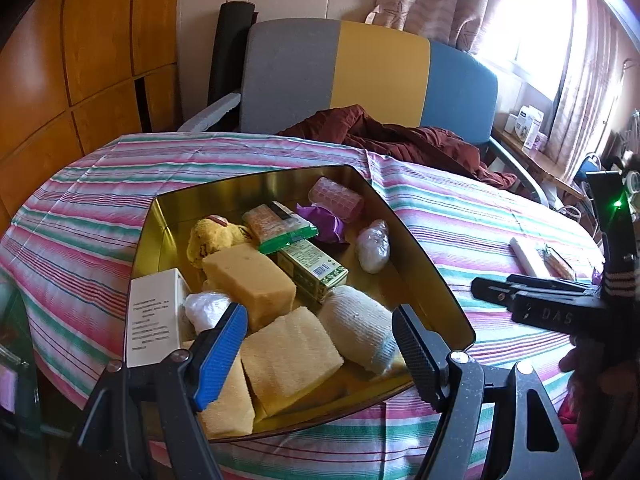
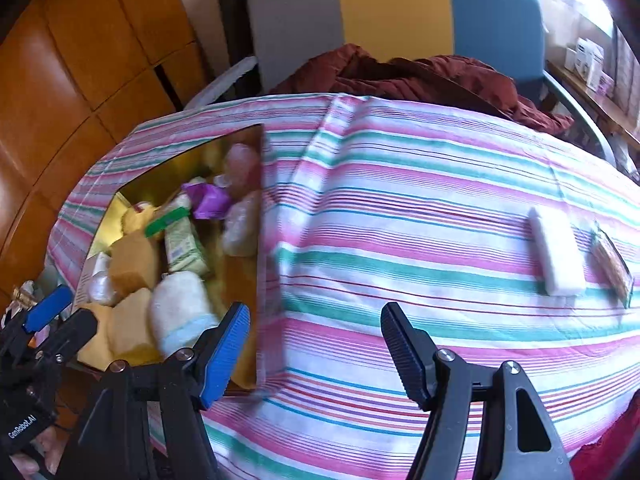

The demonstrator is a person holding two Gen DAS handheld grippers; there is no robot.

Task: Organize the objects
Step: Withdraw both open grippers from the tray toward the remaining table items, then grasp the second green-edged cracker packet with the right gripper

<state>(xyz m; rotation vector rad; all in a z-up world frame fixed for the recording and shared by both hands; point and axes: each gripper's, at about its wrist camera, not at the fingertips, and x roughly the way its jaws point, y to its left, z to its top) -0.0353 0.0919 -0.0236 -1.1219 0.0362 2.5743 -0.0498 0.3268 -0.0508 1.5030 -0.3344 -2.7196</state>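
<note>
Both hand-held grippers gape, holding nothing — the left hand-held gripper over the gold tin crowded with sponges, the right hand-held gripper above the striped worktop, where a white bar lies well apart.

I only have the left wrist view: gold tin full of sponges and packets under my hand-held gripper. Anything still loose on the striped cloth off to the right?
Observer: Yes. A white rectangular block lies flat on the striped tablecloth, far right of the gold metal tin.
Operator: Just that one?
Observer: No, a small brown packet lies beside it, further right, apart from it.
Operator: Is the right hand-held gripper holding anything?
Observer: No. The right hand-held gripper is open and empty, over bare cloth between tin and block.
</note>
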